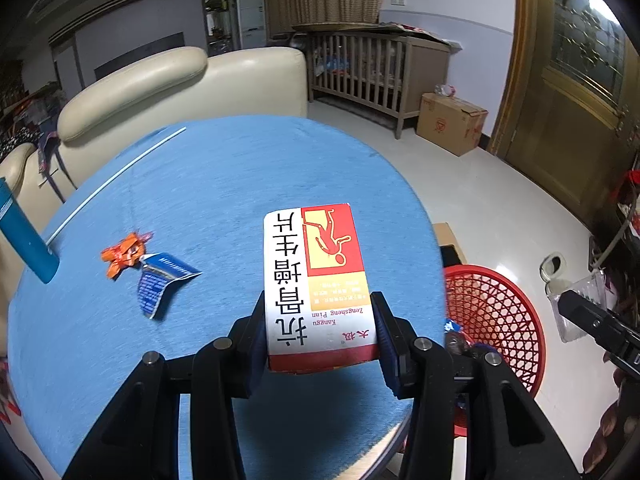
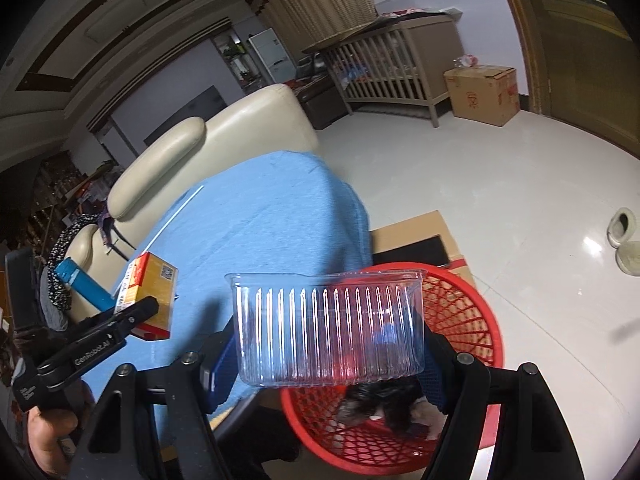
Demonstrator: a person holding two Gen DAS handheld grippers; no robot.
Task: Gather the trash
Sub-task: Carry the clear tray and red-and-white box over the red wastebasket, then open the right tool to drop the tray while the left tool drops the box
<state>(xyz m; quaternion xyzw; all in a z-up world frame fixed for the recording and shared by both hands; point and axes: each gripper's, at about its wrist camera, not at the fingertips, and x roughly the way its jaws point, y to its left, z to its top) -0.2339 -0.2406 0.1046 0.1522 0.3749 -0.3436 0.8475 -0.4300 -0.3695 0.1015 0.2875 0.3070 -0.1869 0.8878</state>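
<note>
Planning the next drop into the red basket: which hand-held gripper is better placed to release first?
Right. The right hand-held gripper holds the clear plastic tub directly above the red basket. The left hand-held gripper holds the medicine box over the blue table.

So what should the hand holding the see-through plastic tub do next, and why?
Probably open the right gripper and let the clear ribbed plastic tub drop. The tub is clamped between its jaws and already hangs over the red mesh plastic basket, which holds other trash. The left gripper grips the red-and-white medicine box above the blue tablecloth.
</note>
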